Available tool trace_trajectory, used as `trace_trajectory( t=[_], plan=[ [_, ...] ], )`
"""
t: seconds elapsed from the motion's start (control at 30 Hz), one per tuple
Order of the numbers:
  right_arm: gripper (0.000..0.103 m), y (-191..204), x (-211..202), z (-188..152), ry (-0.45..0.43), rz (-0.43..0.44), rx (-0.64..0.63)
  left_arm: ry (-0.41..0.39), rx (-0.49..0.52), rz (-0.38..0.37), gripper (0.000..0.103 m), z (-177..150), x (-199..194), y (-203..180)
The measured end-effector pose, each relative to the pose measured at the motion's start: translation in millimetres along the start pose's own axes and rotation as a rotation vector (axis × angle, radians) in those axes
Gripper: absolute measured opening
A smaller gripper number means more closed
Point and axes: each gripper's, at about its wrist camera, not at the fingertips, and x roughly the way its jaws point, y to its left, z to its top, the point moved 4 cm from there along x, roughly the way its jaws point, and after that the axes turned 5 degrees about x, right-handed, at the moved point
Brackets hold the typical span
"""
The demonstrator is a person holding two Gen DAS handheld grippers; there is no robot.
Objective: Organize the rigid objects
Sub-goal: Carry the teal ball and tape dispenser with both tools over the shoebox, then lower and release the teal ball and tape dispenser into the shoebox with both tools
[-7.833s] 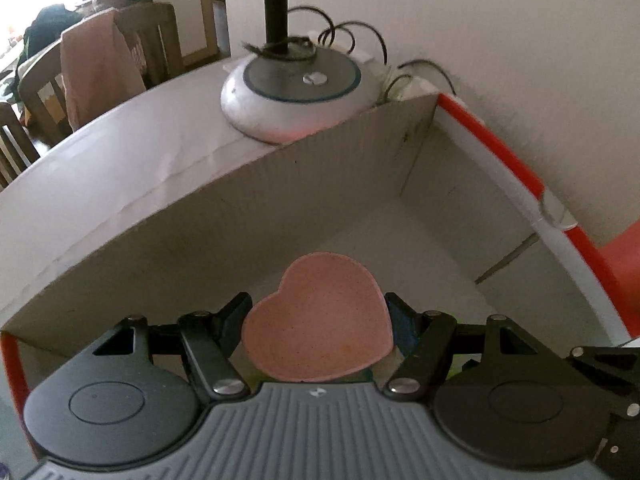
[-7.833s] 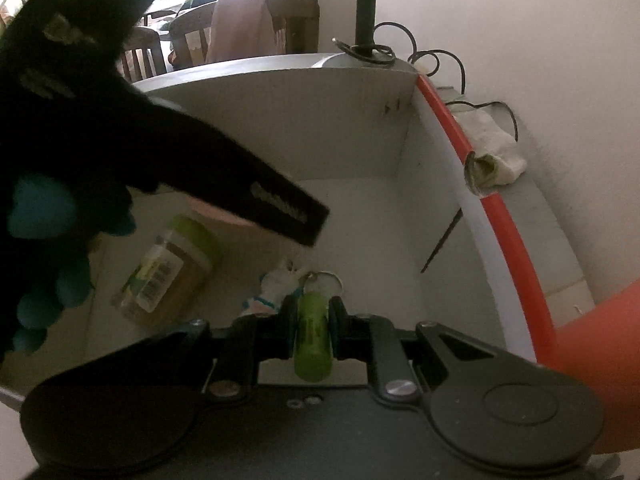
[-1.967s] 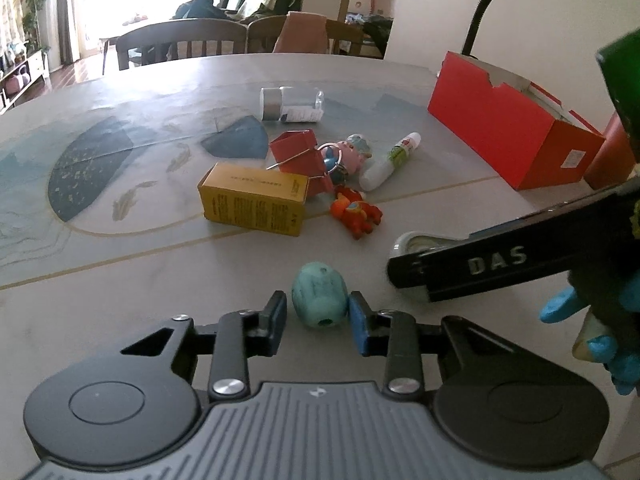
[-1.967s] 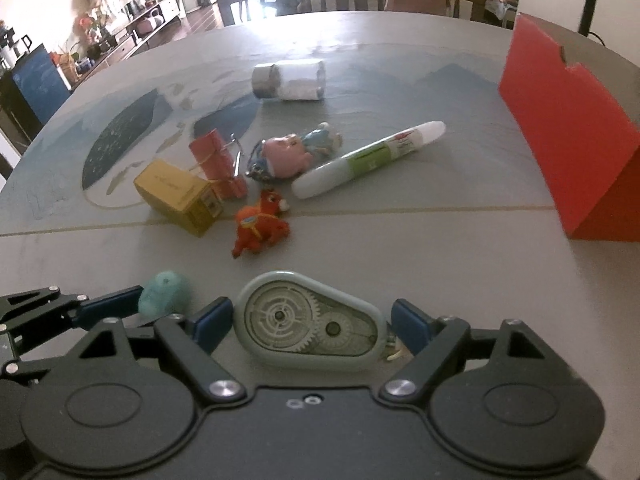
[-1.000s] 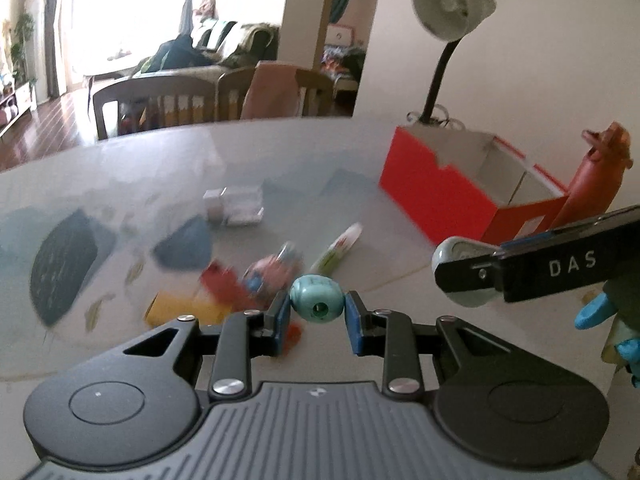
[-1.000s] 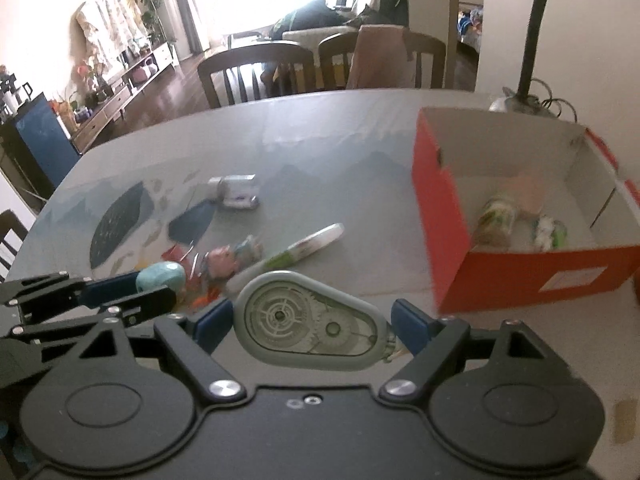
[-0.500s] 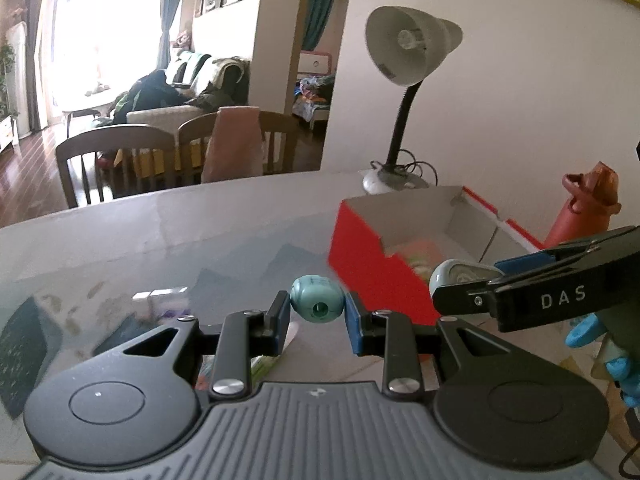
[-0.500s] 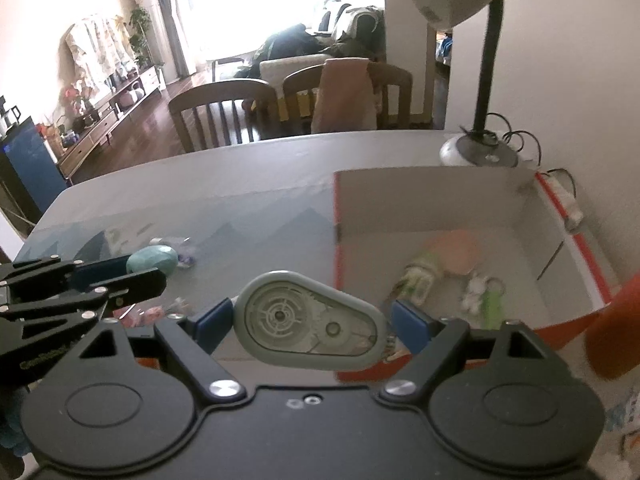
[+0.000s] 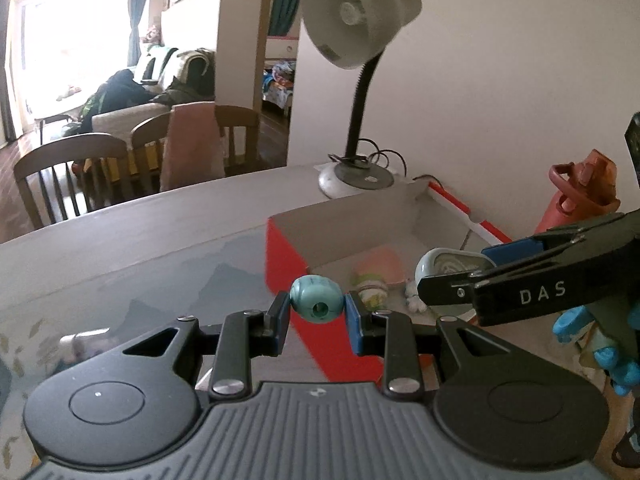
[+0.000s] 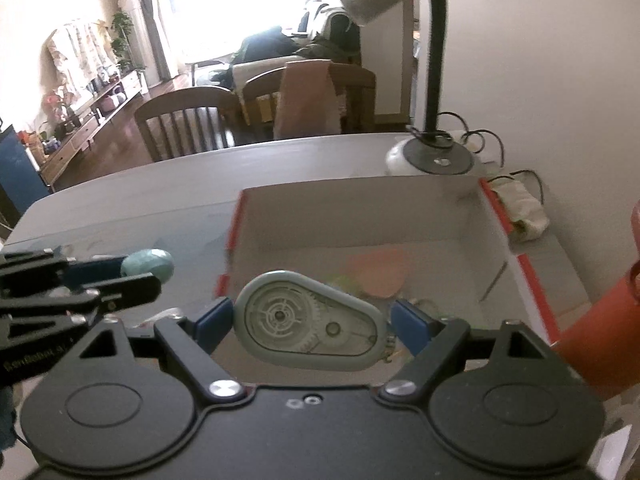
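Both claws loaded, held above the bench near the red cardboard box (image 10: 516,236).
Your left claw (image 9: 316,307) grips a small teal egg-shaped object (image 9: 316,299); your right claw (image 10: 310,320) clamps a grey-green teardrop-shaped plastic tape dispenser (image 10: 310,320), with the white-lined box just beyond it.

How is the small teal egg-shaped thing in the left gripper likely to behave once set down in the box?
The egg is rounded, so it will probably roll. It looks hard and smooth, so likely slippery; the left gripper pinches only its sides.
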Motion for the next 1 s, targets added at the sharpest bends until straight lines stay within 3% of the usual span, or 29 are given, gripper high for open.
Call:
trace_trajectory(
  t=[0.47, 1.0],
  plan=[
    [0.086, -47, 39, 9, 0.048, -0.032, -0.029, 0.128, 0.039, -0.043, 0.029, 47, 96, -30],
    [0.085, -60, 88, 1, 0.140, -0.053, -0.097, 0.333, 0.153, 0.044, 0.029, 54, 195, -51]
  ],
)
